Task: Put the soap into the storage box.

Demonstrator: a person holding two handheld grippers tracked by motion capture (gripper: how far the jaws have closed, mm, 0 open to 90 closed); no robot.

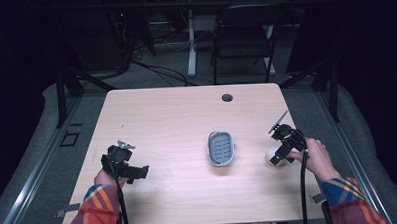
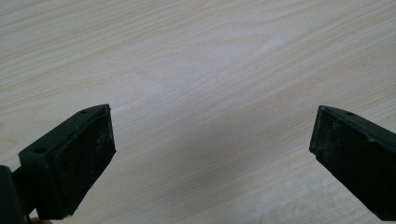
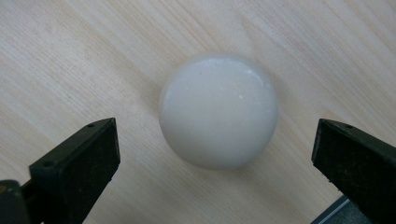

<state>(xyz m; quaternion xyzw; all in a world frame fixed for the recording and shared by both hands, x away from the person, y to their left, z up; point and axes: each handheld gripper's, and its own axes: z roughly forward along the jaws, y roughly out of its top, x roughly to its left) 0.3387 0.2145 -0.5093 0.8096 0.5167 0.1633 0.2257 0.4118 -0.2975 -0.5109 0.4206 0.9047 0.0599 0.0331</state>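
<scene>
Dish (image 1: 222, 148) empty; white ball (image 3: 218, 111) beside.

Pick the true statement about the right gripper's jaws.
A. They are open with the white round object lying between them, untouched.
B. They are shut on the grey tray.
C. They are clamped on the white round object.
A: in the right gripper view, the right gripper has its jaws spread wide, with bare table on both sides of the white round object.

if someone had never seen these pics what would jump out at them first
Probably the white round object on the pale wooden table, sitting between the wide-open jaws of the right gripper near the table's right edge. Next, the grey slotted dish lying alone at the table's middle. The left gripper hangs open over bare wood at the near left.
</scene>
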